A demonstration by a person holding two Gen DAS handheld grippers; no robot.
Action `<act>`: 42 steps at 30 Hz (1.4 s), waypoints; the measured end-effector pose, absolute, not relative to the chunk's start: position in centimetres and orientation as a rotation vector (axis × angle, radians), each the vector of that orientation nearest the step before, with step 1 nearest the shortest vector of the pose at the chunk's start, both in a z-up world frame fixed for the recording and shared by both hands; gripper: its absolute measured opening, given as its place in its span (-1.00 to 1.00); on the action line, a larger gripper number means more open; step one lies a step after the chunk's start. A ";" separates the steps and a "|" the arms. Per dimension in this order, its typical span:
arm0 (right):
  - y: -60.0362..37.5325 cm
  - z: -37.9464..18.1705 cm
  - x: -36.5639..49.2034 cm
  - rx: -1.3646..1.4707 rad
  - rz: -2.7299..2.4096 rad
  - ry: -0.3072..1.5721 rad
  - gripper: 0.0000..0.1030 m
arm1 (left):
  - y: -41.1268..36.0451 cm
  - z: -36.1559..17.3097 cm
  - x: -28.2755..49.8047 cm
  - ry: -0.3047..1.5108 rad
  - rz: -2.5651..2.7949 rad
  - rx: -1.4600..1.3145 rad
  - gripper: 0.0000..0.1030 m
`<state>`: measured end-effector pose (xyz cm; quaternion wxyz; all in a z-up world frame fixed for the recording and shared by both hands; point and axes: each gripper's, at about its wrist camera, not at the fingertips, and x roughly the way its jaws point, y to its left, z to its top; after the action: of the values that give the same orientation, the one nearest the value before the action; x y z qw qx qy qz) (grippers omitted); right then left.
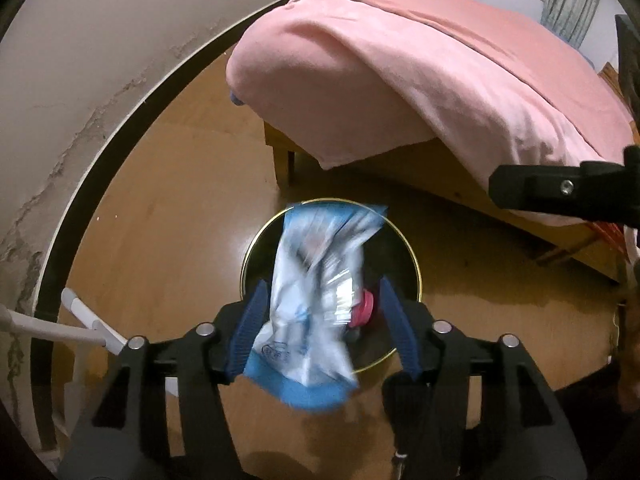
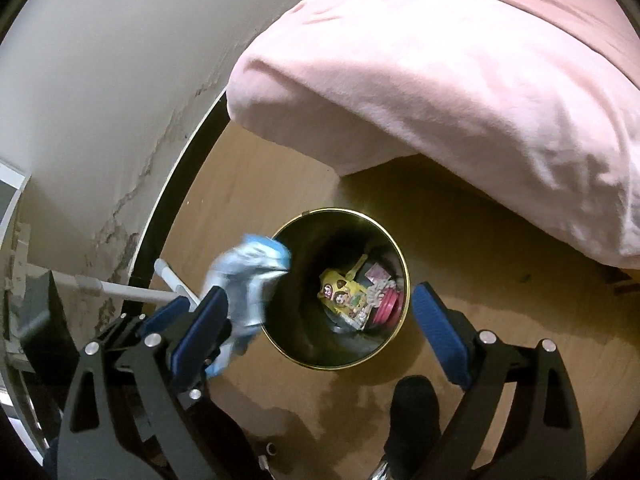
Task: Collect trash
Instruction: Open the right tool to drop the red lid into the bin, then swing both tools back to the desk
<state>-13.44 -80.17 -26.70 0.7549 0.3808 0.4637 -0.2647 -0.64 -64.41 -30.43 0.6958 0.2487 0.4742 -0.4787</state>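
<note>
Your left gripper point(image 1: 320, 328) has its fingers point(image 1: 250, 330) parted — the blue-and-white wrapper point(image 1: 316, 300) hangs blurred between them, brushing the left pad and clear of the right one. It sits at the centre of the left wrist view, directly over the mouth of the black bin point(image 1: 404, 256) with the gold rim. Your right gripper point(image 2: 320, 328) is spread wide and holds nothing — the bin point(image 2: 304, 280) lies between its fingers point(image 2: 440, 336), with a yellow packet point(image 2: 344, 296) and a pink lid point(image 2: 386, 308) inside. Both grippers point steeply down at the wooden floor point(image 2: 460, 240), with the pink-covered bed point(image 2: 440, 80) in the upper right.
</note>
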 end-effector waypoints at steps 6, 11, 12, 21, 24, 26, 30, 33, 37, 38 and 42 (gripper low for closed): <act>-80.2 -26.1 -13.5 0.824 -0.581 0.997 0.76 | -64.2 -29.2 -1.6 1.027 -1.084 0.563 0.45; -79.7 -24.9 -13.3 0.772 -0.601 0.988 0.76 | -61.4 -25.7 -2.5 0.991 -1.057 0.531 0.74; -79.2 -24.2 -13.1 0.744 -0.604 0.982 0.76 | -60.7 -25.0 -2.9 0.988 -1.054 0.525 0.75; -71.3 -13.7 -11.6 0.533 -0.477 0.855 0.76 | -49.7 -11.8 -5.5 0.771 -1.047 0.532 0.80; -65.6 -9.5 -8.8 0.426 -0.360 0.827 0.76 | -44.2 -8.1 -5.0 0.700 -1.008 0.500 0.80; -61.1 -7.0 -6.6 0.369 -0.261 0.801 0.76 | -39.1 -5.8 -3.7 0.653 -0.924 0.472 0.80; -52.6 -3.8 -1.8 0.282 -0.065 0.791 0.76 | -29.4 -3.2 0.3 0.642 -0.734 0.416 0.81; -45.7 -2.7 2.1 0.190 0.059 0.807 0.76 | -20.3 -2.0 4.0 0.650 -0.529 0.367 0.81; -37.1 -2.4 6.7 0.090 0.192 0.841 0.76 | -11.0 -1.5 7.3 0.679 -0.333 0.316 0.81; -34.9 -2.4 8.0 0.069 0.225 0.852 0.76 | -8.7 -1.5 8.1 0.690 -0.285 0.300 0.81; -28.2 -3.0 11.9 0.017 0.304 0.894 0.75 | -2.5 -1.8 10.0 0.727 -0.193 0.247 0.81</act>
<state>11.87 -28.22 -3.00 0.8905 0.0083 0.4306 0.1466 10.00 -2.50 -1.83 0.9227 0.1205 0.3539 -0.0940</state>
